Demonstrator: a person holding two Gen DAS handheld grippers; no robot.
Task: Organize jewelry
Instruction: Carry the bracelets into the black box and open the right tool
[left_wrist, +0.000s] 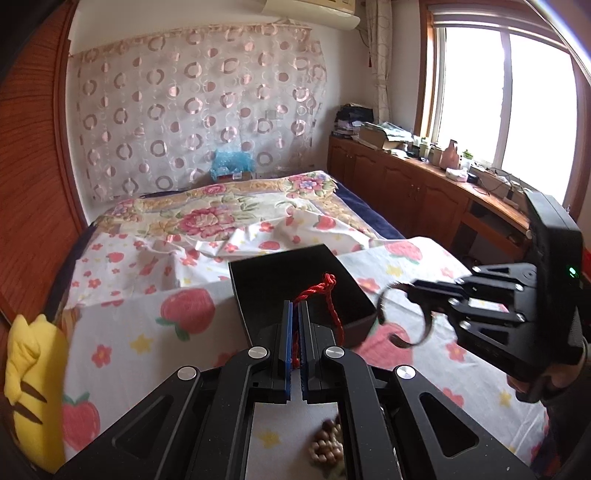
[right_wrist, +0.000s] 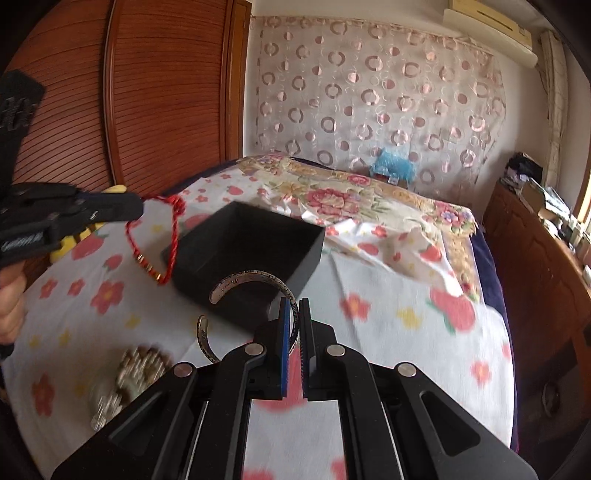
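- Holding both pieces clear of the strawberry-print bedsheet (right_wrist: 388, 332), the two grippers look, to my eye, ready to drop them into the open black square box (right_wrist: 255, 236); neither piece is inside it yet.
- Left gripper (left_wrist: 295, 314): its blue-padded fingers (left_wrist: 287, 332) are pinched together on a red twisted cord bracelet (right_wrist: 171, 236). In the right wrist view the cord hangs in a limp loop at the left, just beside the box's near left corner, with a few small metal beads strung at the bottom.
- Right gripper (right_wrist: 294, 314): its fingers are narrowed onto the band of an open silver metal cuff bangle (right_wrist: 251, 278). Being rigid, the cuff keeps its C shape and juts out to the left, over the box's near edge; engraved lettering runs along its inner face.
- The box has matte, straight walls and a dark interior, and it sits on the bed at mid-distance with its mouth up, so things can be lowered in from above.
- A blurred heap of pale beaded jewellery (right_wrist: 140, 365) lies on the sheet at the near left, likely waiting to be sorted.
- A yellow plush toy (left_wrist: 33, 387) lies at the far left edge of the left wrist view.
- Judged by material, the cord should collapse and settle anywhere, while the stiff cuff needs to be tipped to fit between the walls.
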